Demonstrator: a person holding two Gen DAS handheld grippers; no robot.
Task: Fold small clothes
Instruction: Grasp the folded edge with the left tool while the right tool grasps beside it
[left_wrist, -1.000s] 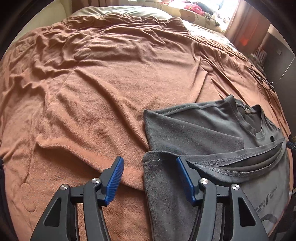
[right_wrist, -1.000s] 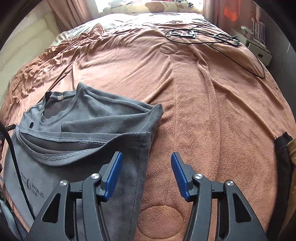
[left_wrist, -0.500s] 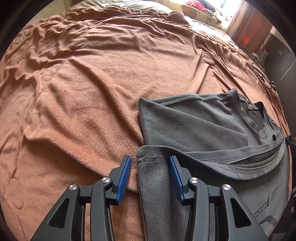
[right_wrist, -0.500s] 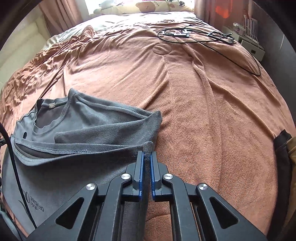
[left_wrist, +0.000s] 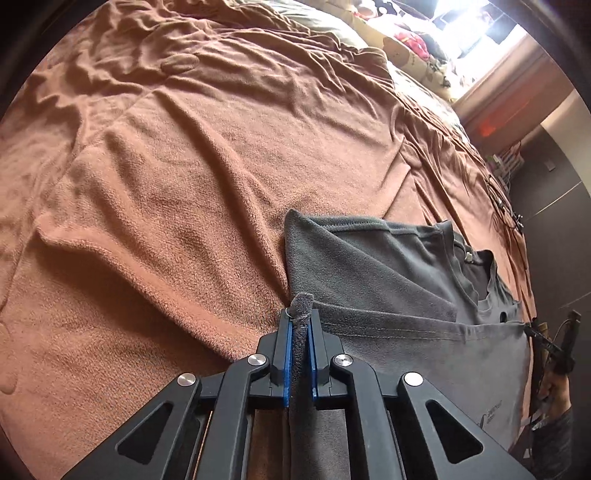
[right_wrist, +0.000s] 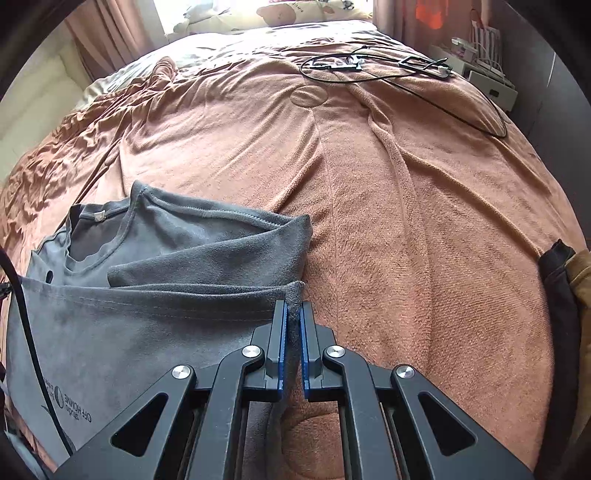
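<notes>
Both claws pinch the grey T-shirt hem corners: left gripper, right gripper. Shirt lies on brown blanket. Lift evenly, keep hem taut, fold toward collar.

bed: brown blanket spreads ahead of the gripper
window: bright, far ahead beyond pillows
curtains: pinkish
</notes>
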